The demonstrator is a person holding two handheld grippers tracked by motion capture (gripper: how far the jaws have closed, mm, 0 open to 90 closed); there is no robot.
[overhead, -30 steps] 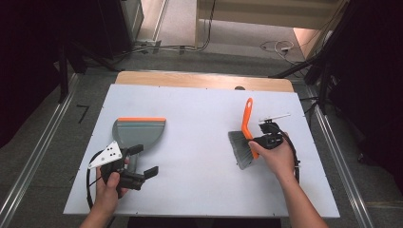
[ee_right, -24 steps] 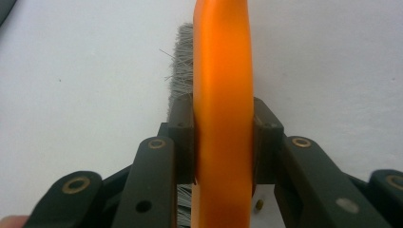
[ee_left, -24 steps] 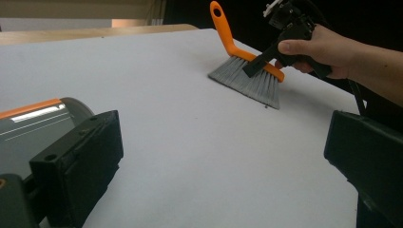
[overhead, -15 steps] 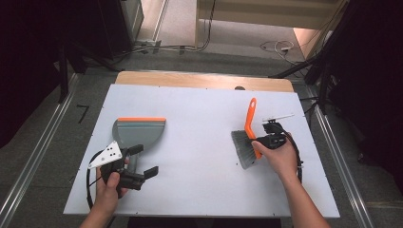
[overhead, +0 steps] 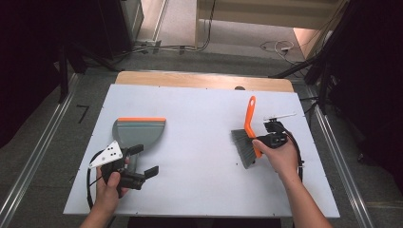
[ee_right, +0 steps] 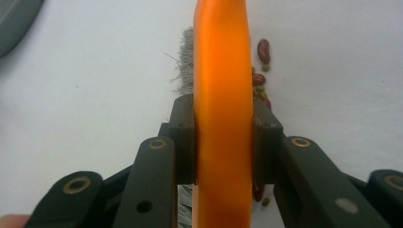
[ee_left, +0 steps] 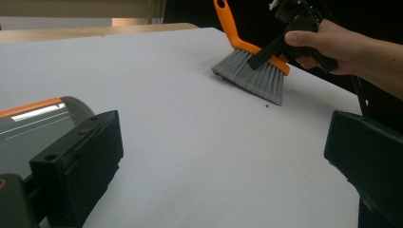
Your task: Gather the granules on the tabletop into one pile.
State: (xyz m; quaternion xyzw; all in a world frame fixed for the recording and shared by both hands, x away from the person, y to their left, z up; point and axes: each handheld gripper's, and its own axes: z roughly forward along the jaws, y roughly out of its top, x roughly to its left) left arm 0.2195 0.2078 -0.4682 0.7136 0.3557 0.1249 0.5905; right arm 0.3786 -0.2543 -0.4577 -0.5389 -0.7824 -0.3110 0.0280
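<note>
The right gripper (overhead: 260, 145) pinches the brush (overhead: 247, 137) by its orange back, one black jaw pressed flat against each side of it, as the right gripper view shows plainly. The brush stands on the white table (overhead: 199, 123) at the person's right, grey bristles fanned down onto the surface and its orange handle slanting up and away. Just beside the bristles lies a small scatter of red beans (ee_right: 263, 52) with a few greenish ones (ee_right: 266, 68), partly hidden behind the brush. The left gripper (overhead: 140, 161) rests low at the near left of the table with its jaws spread wide and nothing between them. The grey dustpan (overhead: 139, 133) with its orange edge lies just beyond that gripper; it seems close to one jaw, though whether they touch is hard to tell.
</note>
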